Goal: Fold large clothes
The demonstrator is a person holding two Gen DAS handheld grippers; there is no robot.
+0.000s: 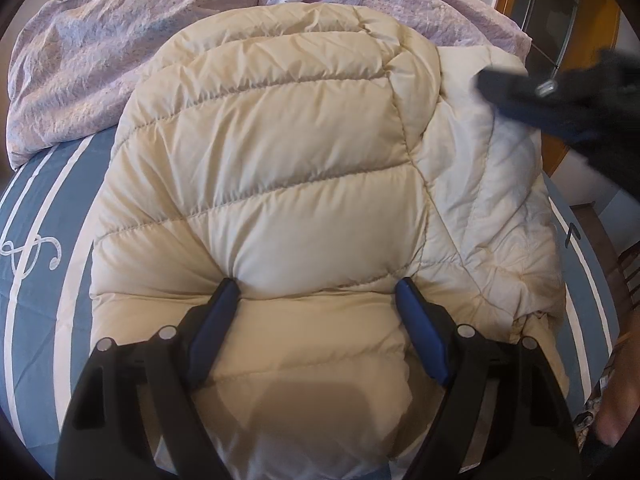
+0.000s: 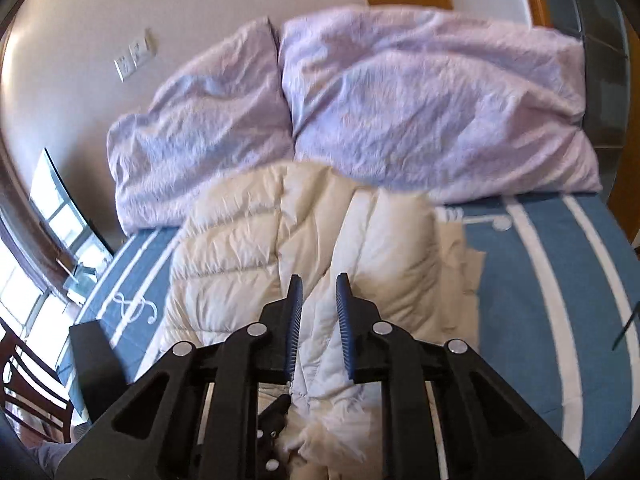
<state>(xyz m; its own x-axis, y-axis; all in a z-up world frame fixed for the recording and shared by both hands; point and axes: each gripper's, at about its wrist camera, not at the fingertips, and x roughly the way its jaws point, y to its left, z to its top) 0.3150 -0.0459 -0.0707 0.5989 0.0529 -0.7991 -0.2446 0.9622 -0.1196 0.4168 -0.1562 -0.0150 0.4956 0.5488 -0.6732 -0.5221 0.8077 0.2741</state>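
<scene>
A cream quilted puffer jacket (image 1: 288,168) lies folded on a blue bed cover with white stripes (image 1: 36,208). My left gripper (image 1: 316,284) is open, with its blue fingers spread and resting on the jacket's near part. The right gripper shows blurred at the right of the left wrist view (image 1: 516,96), above the jacket's folded right side. In the right wrist view the jacket (image 2: 256,240) lies below my right gripper (image 2: 319,280), whose fingers stand a narrow gap apart with nothing between them, above the cloth.
Two lilac pillows (image 2: 420,108) lie at the head of the bed behind the jacket. The blue bed cover (image 2: 540,280) extends to the right. A wall with sockets (image 2: 134,58), a window (image 2: 52,208) and a dark chair (image 2: 24,392) are to the left.
</scene>
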